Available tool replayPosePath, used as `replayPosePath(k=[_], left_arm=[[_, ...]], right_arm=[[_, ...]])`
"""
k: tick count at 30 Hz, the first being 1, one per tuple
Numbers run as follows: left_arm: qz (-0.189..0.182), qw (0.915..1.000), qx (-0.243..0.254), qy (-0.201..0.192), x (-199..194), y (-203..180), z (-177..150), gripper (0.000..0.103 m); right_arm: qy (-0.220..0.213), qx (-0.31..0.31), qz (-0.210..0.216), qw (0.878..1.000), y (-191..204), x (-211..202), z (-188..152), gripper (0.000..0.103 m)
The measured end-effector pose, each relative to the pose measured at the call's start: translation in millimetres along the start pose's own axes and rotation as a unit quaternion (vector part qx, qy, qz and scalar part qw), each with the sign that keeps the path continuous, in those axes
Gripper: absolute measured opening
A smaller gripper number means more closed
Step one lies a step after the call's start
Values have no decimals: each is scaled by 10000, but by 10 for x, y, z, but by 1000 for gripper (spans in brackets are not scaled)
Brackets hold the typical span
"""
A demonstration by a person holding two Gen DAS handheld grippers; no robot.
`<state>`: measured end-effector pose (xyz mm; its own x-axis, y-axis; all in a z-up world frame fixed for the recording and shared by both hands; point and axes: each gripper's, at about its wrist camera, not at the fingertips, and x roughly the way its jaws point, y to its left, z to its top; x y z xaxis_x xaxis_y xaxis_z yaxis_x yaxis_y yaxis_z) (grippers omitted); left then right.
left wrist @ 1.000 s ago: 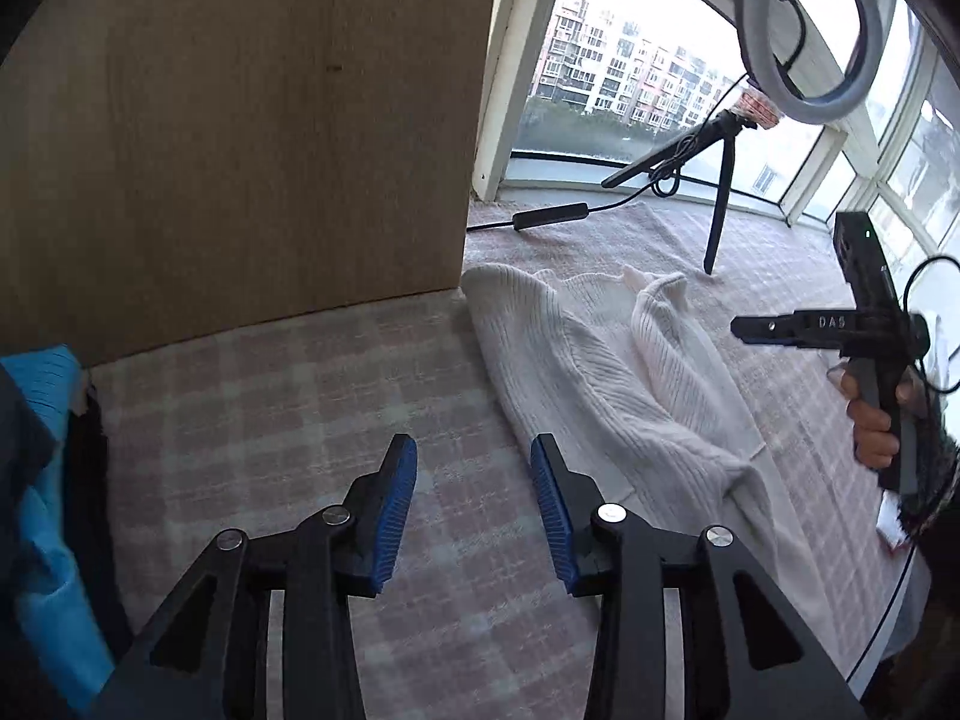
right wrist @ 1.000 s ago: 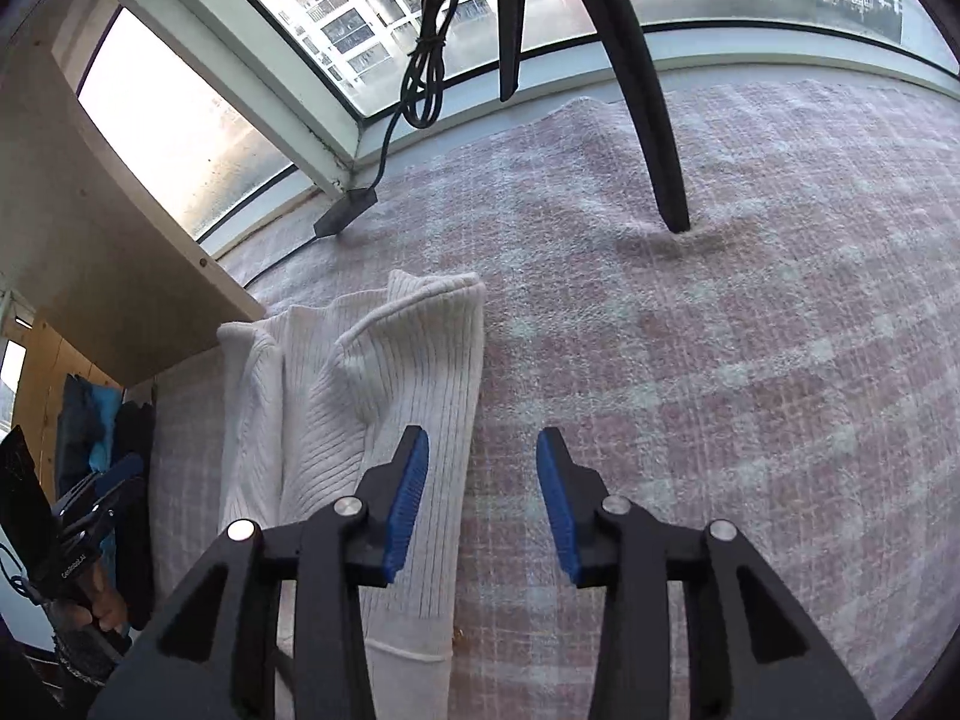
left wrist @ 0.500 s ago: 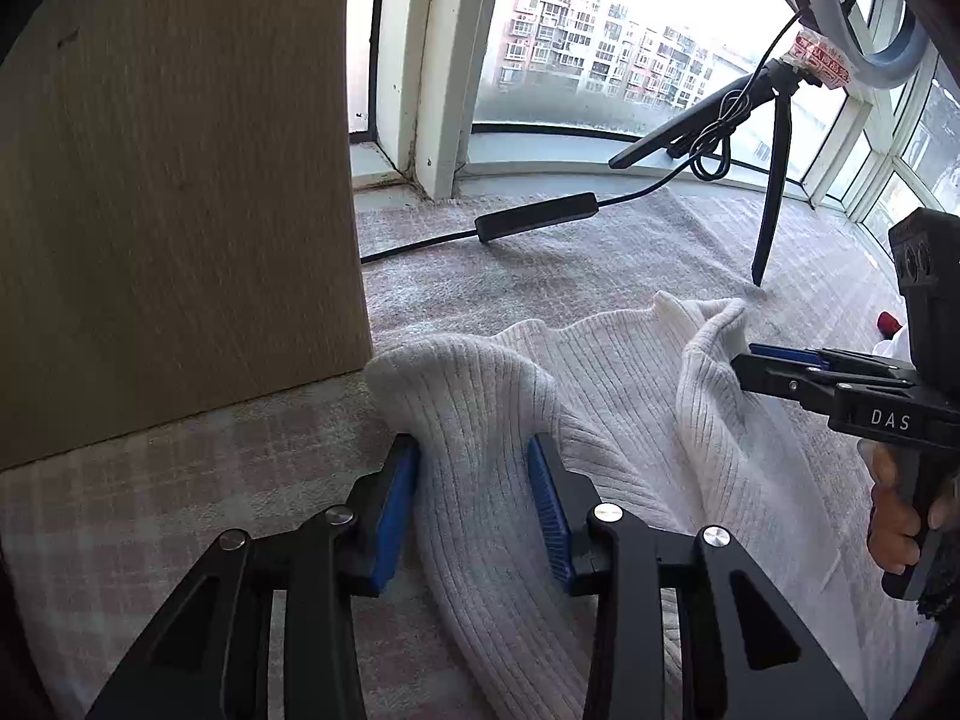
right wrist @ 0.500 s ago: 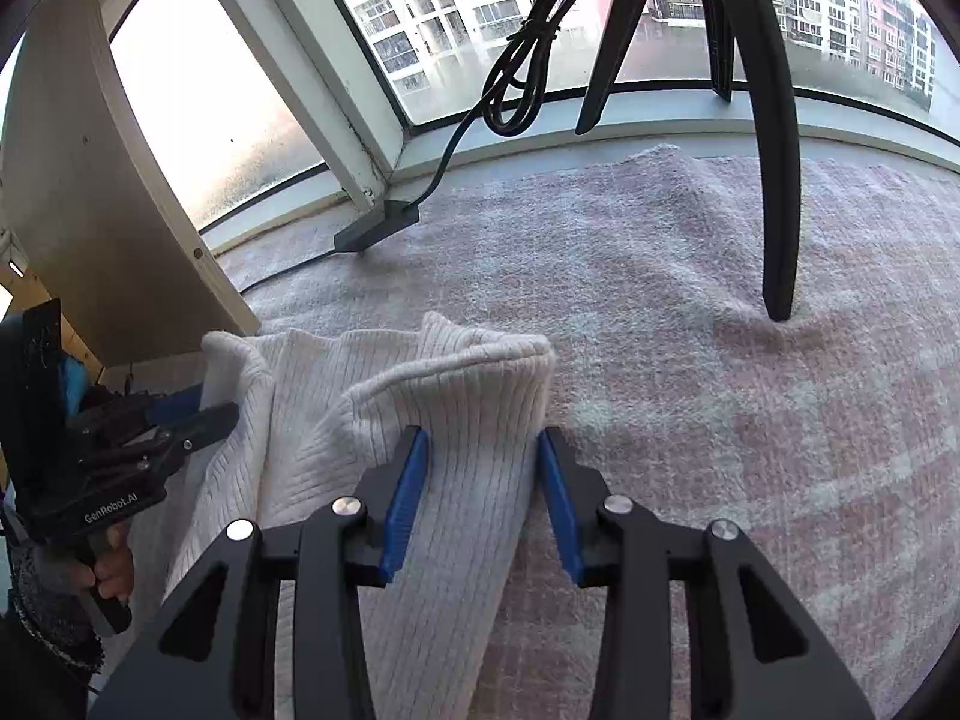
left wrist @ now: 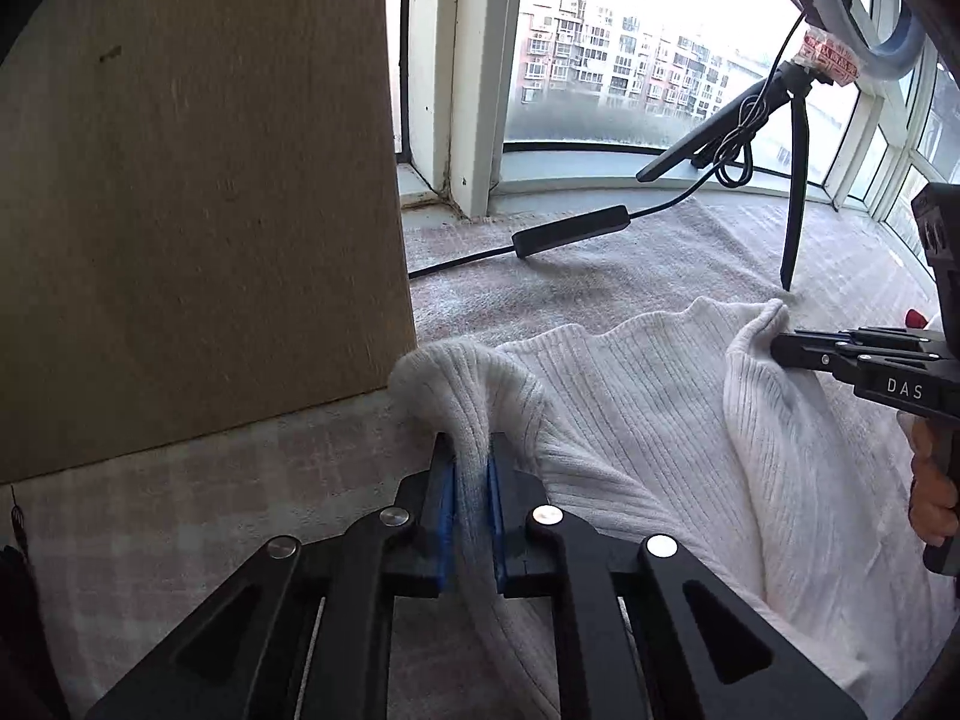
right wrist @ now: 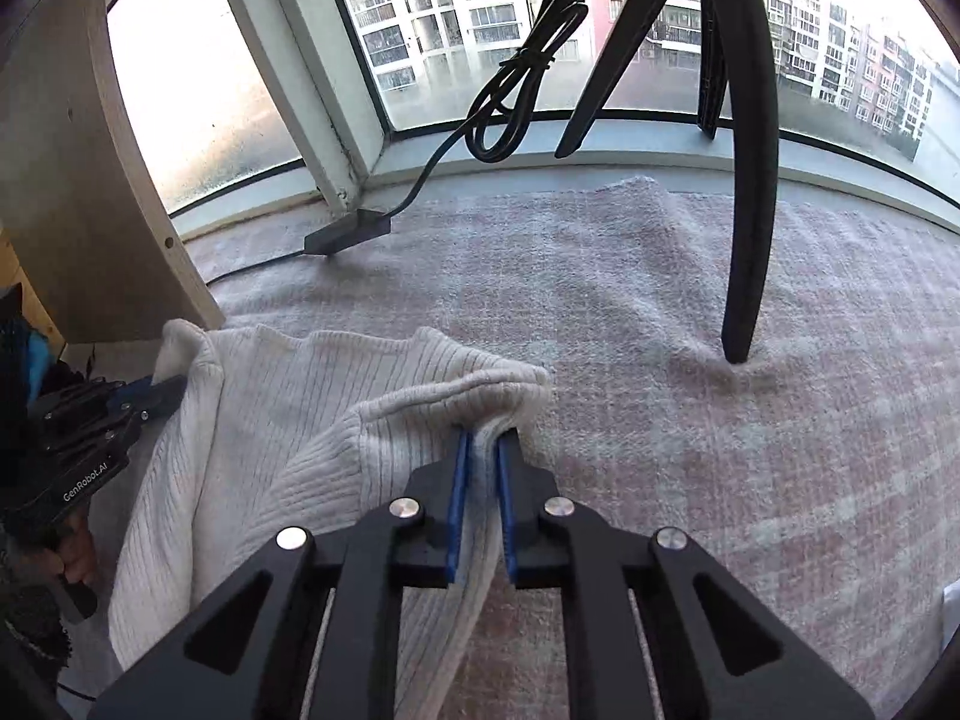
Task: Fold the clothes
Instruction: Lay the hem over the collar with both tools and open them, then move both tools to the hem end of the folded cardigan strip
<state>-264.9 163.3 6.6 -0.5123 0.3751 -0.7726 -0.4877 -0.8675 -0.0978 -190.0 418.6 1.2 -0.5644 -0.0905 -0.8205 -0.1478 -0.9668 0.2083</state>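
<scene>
A white ribbed sweater (left wrist: 648,420) lies on the pink plaid blanket (left wrist: 180,516). My left gripper (left wrist: 471,468) pinches the sweater's far left corner. Its jaws are closing, and the knit bunches between the blue pads (left wrist: 445,504). In the right wrist view, my right gripper (right wrist: 480,456) grips the far right corner of the sweater (right wrist: 288,420). Its jaws are closing too, with fabric squeezed between them. Each gripper also shows in the other's view: the right gripper (left wrist: 780,348) at the sweater's right edge, the left gripper (right wrist: 162,390) at its left edge.
A wooden panel (left wrist: 198,210) stands upright just left of the sweater. A black tripod leg (right wrist: 750,210) is planted on the blanket (right wrist: 720,480) to the right, and a cable with an inline box (right wrist: 348,232) runs along the window sill beyond.
Both grippers came forward onto the sweater's far corners, and their jaws narrowed from wide apart to pinching the knit. The left one moved right from bare blanket to the sweater.
</scene>
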Motion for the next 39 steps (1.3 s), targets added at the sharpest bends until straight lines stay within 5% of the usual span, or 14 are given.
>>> replayPosePath(k=[4,8,16,21,27,32,36,39], left_arm=[[246,9985,61,-485,-371,41,-43,15],[93,9994,232,-237,-211,-13,-31,14],[323,9983,467,156,144,-215,65,11],[-10,9996,234,-181,-718,-189,-45,12],[234,9983,149,-517,-2183,-218,-456,16],[393,9991,113,-106,-3039,-392,-1093,28],[160,9977,222,627,-3334,-603,-1808,29],[-56,9959,74,904,-3355,-698,-2250,34]], right_arm=[[-314,353,179,9987,-141,-247,44,19],[-372,155,327,9987,-79,-295,50,18],[236,-155,123,9995,167,157,173,18],[115,240,957,9950,-11,-499,126,19],[-186,476,1702,9841,-326,-1608,-81,23],[34,421,1949,9799,-438,-2335,-706,35],[594,556,2170,9728,-452,-2724,-1496,35],[559,1043,2107,9704,-431,-2928,-2111,39]])
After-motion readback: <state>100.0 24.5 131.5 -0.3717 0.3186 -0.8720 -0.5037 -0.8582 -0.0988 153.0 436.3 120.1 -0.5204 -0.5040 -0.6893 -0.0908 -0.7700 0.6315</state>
